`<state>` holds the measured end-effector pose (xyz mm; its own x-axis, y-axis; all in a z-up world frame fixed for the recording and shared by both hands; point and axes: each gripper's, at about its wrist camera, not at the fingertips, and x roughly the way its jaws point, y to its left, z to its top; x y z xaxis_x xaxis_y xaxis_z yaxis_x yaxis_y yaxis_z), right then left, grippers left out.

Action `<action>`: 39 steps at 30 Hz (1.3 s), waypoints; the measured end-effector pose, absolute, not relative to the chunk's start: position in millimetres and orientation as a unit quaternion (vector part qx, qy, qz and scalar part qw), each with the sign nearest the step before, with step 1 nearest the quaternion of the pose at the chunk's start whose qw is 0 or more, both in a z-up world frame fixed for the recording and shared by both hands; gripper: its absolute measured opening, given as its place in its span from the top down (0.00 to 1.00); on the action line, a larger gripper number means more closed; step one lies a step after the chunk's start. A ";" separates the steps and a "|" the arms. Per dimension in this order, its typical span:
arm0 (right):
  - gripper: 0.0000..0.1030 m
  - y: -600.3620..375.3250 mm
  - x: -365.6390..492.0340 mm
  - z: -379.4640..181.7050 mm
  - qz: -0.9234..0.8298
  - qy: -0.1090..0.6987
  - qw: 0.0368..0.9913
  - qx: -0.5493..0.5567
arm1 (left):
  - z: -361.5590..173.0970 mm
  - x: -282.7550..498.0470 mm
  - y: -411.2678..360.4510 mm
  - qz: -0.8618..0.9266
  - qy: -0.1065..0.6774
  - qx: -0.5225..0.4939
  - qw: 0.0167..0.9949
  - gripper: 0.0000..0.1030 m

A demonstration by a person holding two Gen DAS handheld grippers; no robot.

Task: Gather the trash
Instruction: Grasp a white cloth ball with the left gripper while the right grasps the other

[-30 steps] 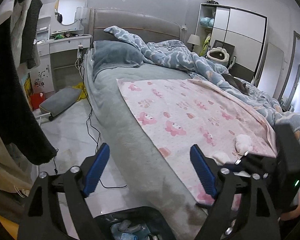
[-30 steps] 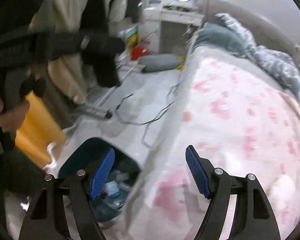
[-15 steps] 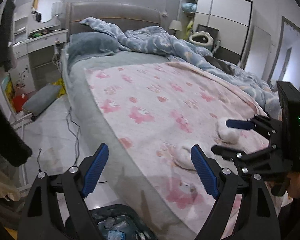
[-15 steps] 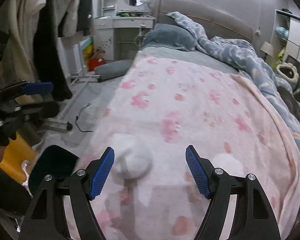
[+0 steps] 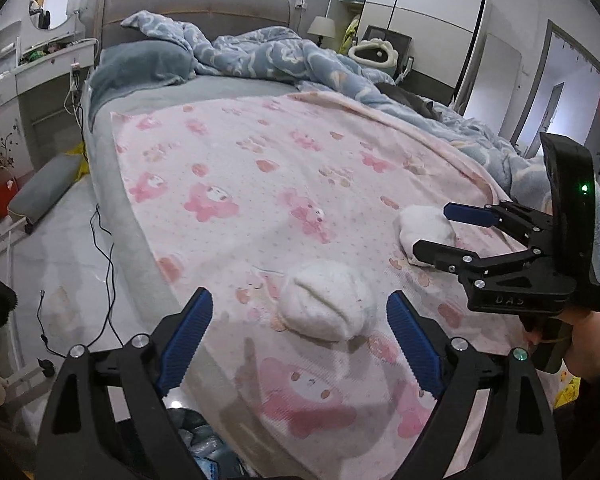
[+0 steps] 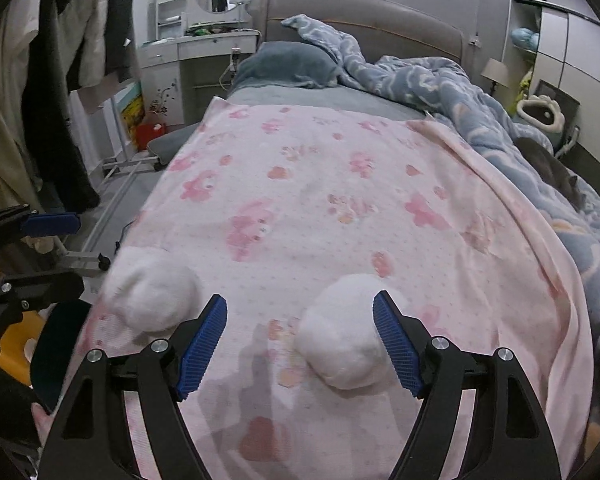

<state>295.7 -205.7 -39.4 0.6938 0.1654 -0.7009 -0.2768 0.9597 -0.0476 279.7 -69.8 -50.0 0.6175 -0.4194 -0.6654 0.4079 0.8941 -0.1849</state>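
Both grippers were held open over crumpled tissue wads
Wads were judged light, soft, crushable; a mid-body pinch was advised

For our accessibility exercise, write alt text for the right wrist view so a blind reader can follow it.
The open right gripper hovers over a white crumpled wad on a pink cartoon-print blanket, the wad nearer its right finger. A second white wad lies to the left.
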 end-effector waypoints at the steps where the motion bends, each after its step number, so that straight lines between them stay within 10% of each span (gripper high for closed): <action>1: 0.25 -208.5 296.6 -41.1 0.120 0.375 0.916 -0.073 | -52.0 280.8 -72.1 -0.230 0.373 -0.007 0.899 0.12; 20: 0.25 -255.9 306.7 -62.4 0.099 0.408 0.908 0.008 | -78.3 296.7 -118.3 -0.238 0.399 0.023 0.885 0.18; 27: 0.27 -272.1 308.7 -69.7 0.103 0.416 0.902 0.047 | -83.8 300.7 -121.8 -0.213 0.407 0.042 0.887 0.37; 39: 0.51 -266.9 312.2 -67.1 0.108 0.417 0.901 0.058 | -78.4 288.6 -121.0 -0.228 0.394 0.044 0.890 0.48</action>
<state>312.2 -266.9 -67.1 0.6292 0.2419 -0.7386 -0.1454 0.9702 0.1939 288.6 -121.0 -78.4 0.5864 -0.3707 -0.7202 0.4403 0.8922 -0.1007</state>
